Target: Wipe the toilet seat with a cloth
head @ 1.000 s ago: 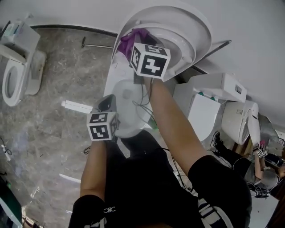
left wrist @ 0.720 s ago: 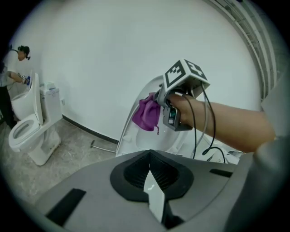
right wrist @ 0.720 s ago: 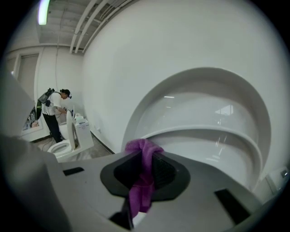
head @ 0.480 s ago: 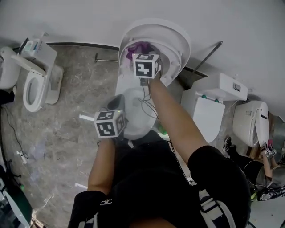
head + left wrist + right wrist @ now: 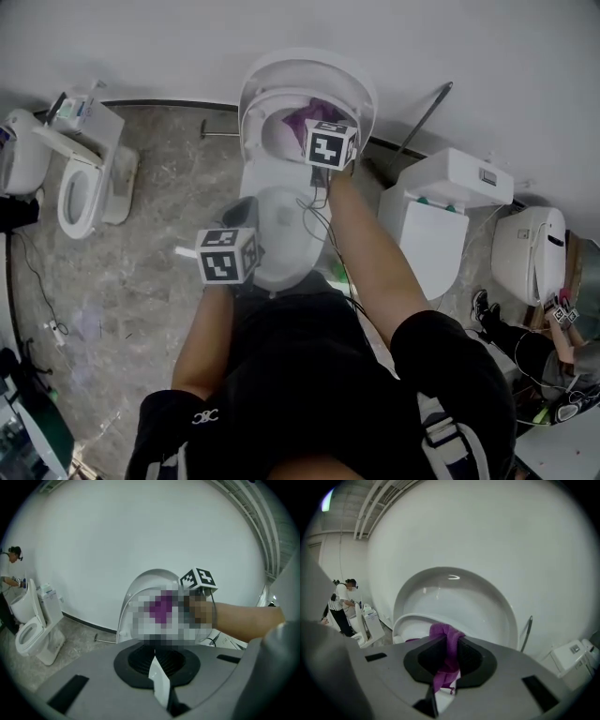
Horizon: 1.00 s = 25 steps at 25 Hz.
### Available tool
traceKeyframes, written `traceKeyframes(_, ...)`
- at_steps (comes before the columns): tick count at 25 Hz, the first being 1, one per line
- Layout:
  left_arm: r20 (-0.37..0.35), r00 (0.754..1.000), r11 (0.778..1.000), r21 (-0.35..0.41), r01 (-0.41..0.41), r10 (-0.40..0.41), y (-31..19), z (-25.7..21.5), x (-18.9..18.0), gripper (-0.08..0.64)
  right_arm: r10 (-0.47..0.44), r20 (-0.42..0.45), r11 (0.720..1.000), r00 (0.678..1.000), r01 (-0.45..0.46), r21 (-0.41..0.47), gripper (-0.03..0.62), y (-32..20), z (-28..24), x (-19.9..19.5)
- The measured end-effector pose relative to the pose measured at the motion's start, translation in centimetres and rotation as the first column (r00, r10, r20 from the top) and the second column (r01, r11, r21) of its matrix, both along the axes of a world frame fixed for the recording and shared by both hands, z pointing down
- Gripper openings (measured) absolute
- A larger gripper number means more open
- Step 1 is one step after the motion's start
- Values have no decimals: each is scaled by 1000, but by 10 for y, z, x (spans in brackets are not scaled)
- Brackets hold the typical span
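Left gripper view shows the left gripper (image 5: 158, 691) with its jaws pressed together and nothing between them. In the head view it hangs over the left rim of the toilet bowl (image 5: 281, 234). Farther out, the right gripper (image 5: 443, 686) is pinched tight on a purple cloth (image 5: 449, 641), which bunches up between its jaws. The cloth is up at the raised toilet seat (image 5: 407, 624). Behind the seat, the lid (image 5: 459, 597) leans back toward the white wall (image 5: 487, 527).
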State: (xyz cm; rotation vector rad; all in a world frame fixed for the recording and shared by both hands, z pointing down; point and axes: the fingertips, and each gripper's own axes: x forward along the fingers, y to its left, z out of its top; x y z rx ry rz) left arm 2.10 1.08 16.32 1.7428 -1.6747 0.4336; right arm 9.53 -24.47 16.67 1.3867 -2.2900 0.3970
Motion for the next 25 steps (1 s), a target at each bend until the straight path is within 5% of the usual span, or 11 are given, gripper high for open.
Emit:
traceKeyframes(8, 39, 998, 998, -11, -58, 58, -6, -10, 18, 8, 156, 21, 980, 988, -152, -126, 58, -1, 43, 63)
traceKeyframes(25, -16, 997, 997, -24, -79, 78, 11, 4, 38, 6, 143, -51, 978, 988, -150, -148, 58, 32, 67, 88)
